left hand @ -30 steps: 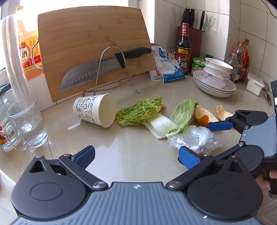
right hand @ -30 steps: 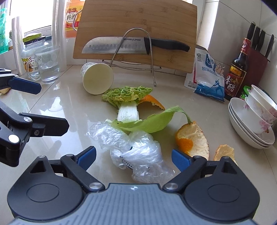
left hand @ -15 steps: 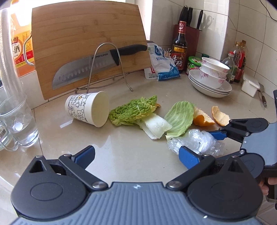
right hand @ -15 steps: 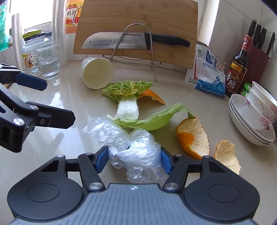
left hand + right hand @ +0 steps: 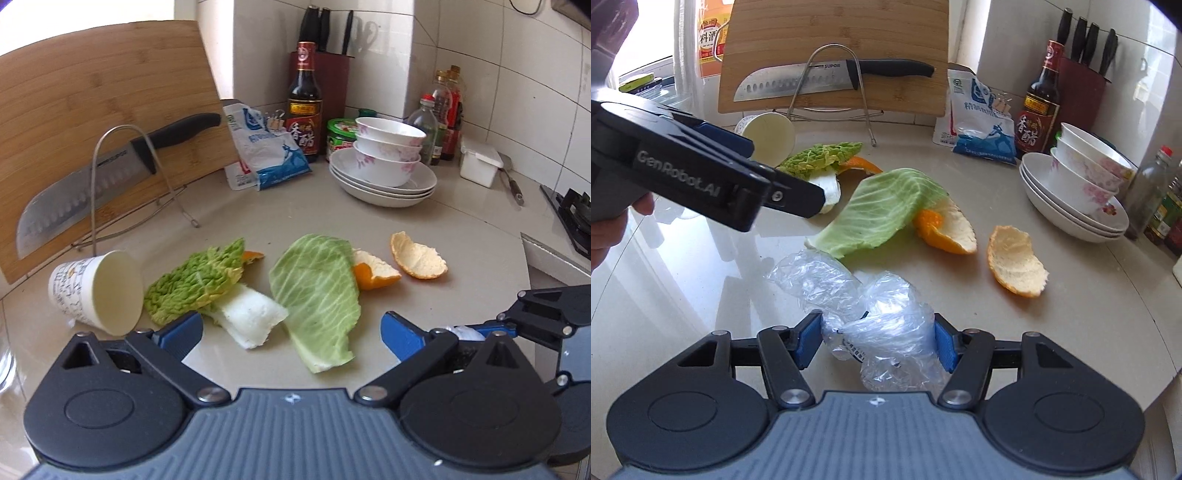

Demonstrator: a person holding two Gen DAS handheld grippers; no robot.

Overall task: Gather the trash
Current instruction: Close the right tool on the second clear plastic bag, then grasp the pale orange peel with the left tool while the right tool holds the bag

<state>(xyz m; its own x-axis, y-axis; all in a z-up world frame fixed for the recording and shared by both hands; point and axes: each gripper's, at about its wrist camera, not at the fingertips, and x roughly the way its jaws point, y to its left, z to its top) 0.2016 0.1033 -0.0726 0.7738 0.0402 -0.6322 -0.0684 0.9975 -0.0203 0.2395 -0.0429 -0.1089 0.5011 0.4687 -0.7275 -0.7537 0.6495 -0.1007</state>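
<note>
My right gripper (image 5: 877, 341) is shut on a crumpled clear plastic bag (image 5: 882, 325), both blue pads pressing its sides just above the counter. A flat green cabbage leaf (image 5: 317, 291), a wrinkled leaf (image 5: 195, 284) with a white stalk (image 5: 251, 317), two orange peels (image 5: 376, 273) (image 5: 419, 256) and a tipped paper cup (image 5: 99, 295) lie on the counter. My left gripper (image 5: 291, 332) is open above the stalk and the cabbage leaf, holding nothing. In the right wrist view the left gripper (image 5: 768, 166) hangs at the upper left, near the cup (image 5: 770, 138).
A cutting board (image 5: 92, 103) leans at the back with a knife (image 5: 92, 173) on a wire rack. Stacked bowls and plates (image 5: 384, 162), a sauce bottle (image 5: 304, 107), a blue-white packet (image 5: 266, 151) and jars stand behind. A stove (image 5: 572, 214) sits far right.
The right gripper closed on the plastic bag and drew it away from the cabbage leaf. The left gripper swung right, from facing the cup to over the leaves.
</note>
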